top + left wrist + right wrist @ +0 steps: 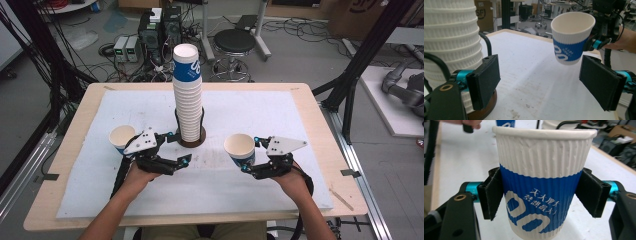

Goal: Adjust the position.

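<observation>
A tall stack of ribbed white-and-blue paper cups stands in a brown round holder at the table's middle. My left gripper sits just left of the holder, open, with nothing between its pads; the stack rises right beside its left jaw. My right gripper is shut on a single paper cup, upright and held off the table, with both pads pressed on its blue band. That cup hangs beyond the left jaws. Another single cup stands left of my left hand.
The white mat covers a wooden table. Behind the table are a black stool and computer boxes with cables on the floor. A black frame post stands at the right.
</observation>
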`<state>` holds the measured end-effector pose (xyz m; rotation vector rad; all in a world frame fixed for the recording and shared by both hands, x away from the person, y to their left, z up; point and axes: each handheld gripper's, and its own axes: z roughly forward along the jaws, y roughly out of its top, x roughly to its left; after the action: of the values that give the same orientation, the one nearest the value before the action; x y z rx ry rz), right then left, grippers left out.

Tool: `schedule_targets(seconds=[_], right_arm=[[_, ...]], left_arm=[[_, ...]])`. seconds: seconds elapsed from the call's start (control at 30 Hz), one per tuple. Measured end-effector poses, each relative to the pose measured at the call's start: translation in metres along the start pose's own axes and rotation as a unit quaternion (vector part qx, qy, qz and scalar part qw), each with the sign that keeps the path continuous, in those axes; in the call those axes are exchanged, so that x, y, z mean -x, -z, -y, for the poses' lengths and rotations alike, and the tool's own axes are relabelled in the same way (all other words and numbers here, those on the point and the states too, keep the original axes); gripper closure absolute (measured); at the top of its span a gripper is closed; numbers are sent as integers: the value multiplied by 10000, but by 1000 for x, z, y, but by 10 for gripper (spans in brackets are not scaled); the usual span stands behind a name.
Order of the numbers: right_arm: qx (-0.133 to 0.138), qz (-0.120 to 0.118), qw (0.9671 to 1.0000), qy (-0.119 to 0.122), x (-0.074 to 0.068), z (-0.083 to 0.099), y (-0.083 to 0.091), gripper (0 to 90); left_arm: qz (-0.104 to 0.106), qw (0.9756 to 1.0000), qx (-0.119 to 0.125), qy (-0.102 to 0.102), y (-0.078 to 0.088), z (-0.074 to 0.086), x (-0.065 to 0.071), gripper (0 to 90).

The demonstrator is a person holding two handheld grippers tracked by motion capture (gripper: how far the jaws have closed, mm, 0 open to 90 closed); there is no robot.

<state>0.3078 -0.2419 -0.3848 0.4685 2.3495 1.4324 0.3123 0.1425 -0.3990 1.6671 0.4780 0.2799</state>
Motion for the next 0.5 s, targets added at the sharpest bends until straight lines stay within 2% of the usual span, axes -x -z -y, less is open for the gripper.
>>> schedule_targets(seconds=[0.27, 0.5], right_arm=[[237, 365, 9989, -170, 6, 6, 9, 273], [460, 701, 9960, -315, 9, 12, 23, 273]], left_arm=[[-69, 9999, 48, 64, 6, 12, -2, 171], [-127, 9999, 70, 59, 11, 19, -2, 171]])
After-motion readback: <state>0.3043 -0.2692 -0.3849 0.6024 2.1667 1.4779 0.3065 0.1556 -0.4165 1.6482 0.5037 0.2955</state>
